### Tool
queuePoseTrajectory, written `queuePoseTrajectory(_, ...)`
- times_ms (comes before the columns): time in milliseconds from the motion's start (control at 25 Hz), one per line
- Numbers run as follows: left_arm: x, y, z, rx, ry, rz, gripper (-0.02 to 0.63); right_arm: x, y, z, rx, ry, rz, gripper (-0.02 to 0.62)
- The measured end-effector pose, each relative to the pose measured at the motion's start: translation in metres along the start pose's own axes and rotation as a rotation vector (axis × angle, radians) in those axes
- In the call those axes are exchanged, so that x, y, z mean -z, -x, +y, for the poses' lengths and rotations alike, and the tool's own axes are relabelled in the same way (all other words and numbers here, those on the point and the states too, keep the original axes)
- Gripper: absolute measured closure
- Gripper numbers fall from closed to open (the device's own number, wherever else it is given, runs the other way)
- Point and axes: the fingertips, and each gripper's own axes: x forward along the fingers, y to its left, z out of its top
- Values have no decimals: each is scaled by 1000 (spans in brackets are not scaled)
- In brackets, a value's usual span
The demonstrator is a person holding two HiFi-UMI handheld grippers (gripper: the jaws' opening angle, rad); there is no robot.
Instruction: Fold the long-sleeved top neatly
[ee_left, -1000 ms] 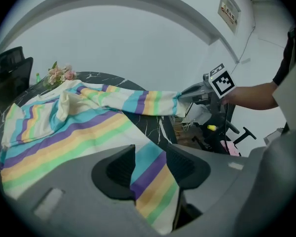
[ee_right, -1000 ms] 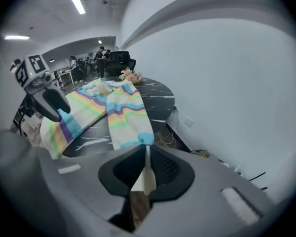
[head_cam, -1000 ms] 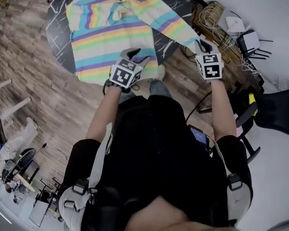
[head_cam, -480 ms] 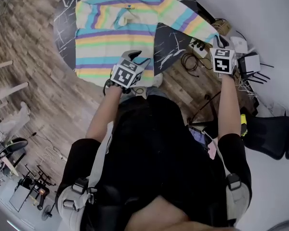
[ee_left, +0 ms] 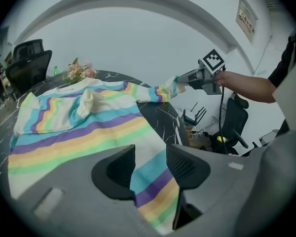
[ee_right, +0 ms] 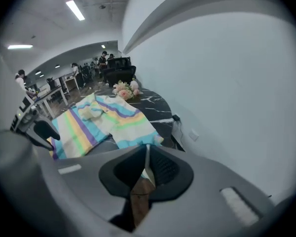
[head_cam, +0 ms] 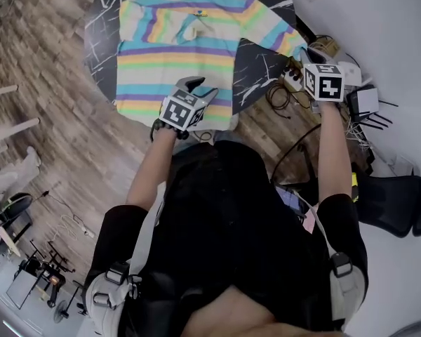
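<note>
- The striped long-sleeved top [head_cam: 175,55] is lying spread on the dark marble table [head_cam: 256,69]. Its hem [ee_left: 150,186] is reaching the table's near edge and seems to be drooping over it, and one cream cuff is resting folded on the chest.
- The right gripper [ee_right: 146,157] is pinching the cuff [ee_right: 147,169] of the other sleeve [head_cam: 270,30]. Its jaws are nearly together and have just been tightening a little. It is holding that cuff out past the table's right edge, so the sleeve is stretching in a straight line.
- Any further outward pull is, I think, going to drag the whole top toward that edge and skew it, spoiling the flat lay.
- Only a thin sliver of cuff is showing between the pads. If it slips, the sleeve is dropping off the table's side toward the cables [head_cam: 281,97] on the floor.
- The left gripper [ee_left: 150,157] is hovering at the table's near edge, jaws standing apart around the hem and not pressing on it, so nothing is anchoring the body against the pull.
- If it closes carelessly there, it risks bunching the hem or tugging it further off the table.
</note>
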Motion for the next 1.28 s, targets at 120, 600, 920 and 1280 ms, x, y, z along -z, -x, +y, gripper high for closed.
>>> queuePoseTrajectory(120, 9, 14, 15, 2, 19, -16, 399, -35, -4, 37, -67, -8, -26, 568)
queuePoseTrajectory(600, 54, 108, 130, -25, 12, -28, 399, -165, -62, 233, -183, 74, -65, 569)
queuePoseTrajectory(920, 84, 150, 202, 12, 49, -25, 399, -214, -107, 333, -228, 197, -9, 569)
queuePoseTrajectory(1280, 99, 176, 243, 49, 40, -12, 399, -220, -163, 413, -283, 283, 125, 568)
